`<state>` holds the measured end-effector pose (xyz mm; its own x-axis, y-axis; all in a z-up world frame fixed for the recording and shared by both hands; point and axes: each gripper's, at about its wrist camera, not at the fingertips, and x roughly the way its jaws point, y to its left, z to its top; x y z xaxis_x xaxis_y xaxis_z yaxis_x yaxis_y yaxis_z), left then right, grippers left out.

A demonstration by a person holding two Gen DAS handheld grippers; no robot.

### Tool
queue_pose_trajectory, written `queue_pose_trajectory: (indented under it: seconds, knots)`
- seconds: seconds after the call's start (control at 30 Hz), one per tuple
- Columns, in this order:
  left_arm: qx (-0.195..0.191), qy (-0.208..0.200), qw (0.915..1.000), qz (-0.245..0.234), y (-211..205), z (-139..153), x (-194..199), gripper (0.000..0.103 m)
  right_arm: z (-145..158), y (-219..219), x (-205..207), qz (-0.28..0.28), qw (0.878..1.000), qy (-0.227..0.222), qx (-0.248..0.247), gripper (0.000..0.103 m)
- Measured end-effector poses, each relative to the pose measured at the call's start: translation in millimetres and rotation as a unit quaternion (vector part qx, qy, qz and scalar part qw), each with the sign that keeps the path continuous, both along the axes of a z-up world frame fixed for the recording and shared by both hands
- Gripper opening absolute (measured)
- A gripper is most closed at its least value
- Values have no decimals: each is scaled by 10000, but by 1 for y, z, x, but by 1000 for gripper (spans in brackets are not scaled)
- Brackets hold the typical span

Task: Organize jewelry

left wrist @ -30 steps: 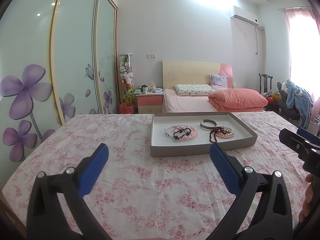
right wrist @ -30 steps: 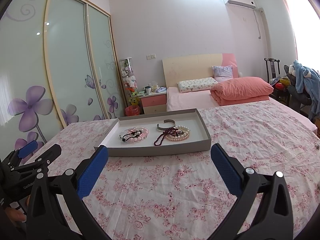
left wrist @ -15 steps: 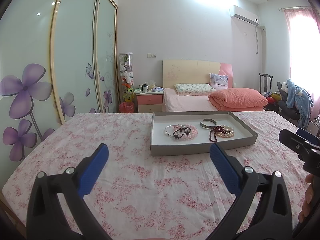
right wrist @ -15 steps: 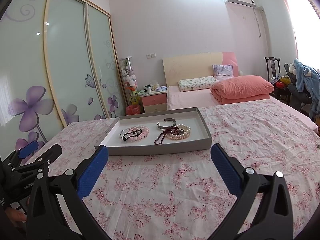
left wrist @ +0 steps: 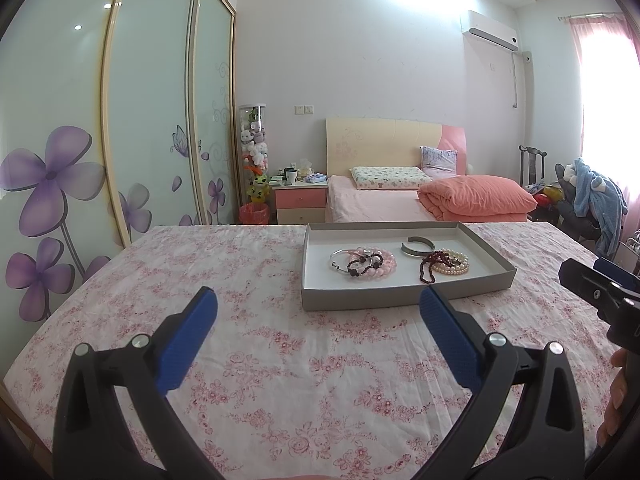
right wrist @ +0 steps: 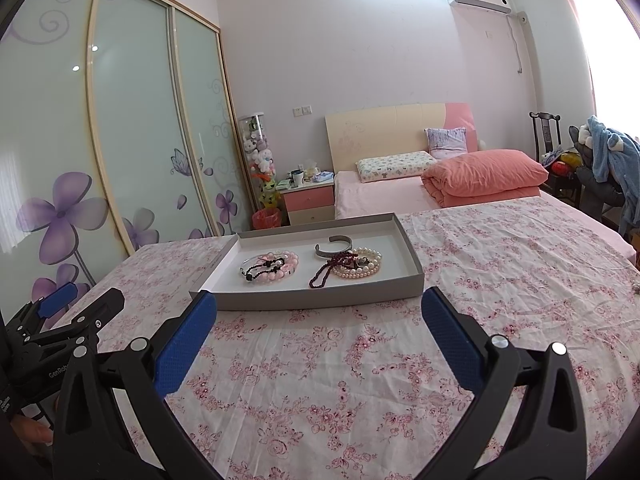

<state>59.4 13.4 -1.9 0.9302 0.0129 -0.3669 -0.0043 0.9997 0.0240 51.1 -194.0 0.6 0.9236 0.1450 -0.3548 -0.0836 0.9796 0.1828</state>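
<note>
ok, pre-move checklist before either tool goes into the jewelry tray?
1. Left tool open, empty: ok.
2. Right tool open, empty: ok.
3. Grey tray flat on the floral bedspread, path to it unobstructed: ok.
4. Silver cuff lying apart, easy to pick: ok.
5. Dark red bead strand draped over the pearl bracelets: not ok, tangled.
6. Black bead bracelet free of the pink bead bracelet: cannot tell.

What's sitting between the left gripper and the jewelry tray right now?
Only bare floral bedspread lies between the open left gripper and the tray, as the left wrist view shows.
</note>
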Motion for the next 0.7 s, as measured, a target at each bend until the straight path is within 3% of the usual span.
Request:
queue_pose_trajectory:
  seconds: [0.7]
  knots:
    - [6,17,10000,-7,-1,-2,-1,99,1,1,0,-10,10000,26,40,101]
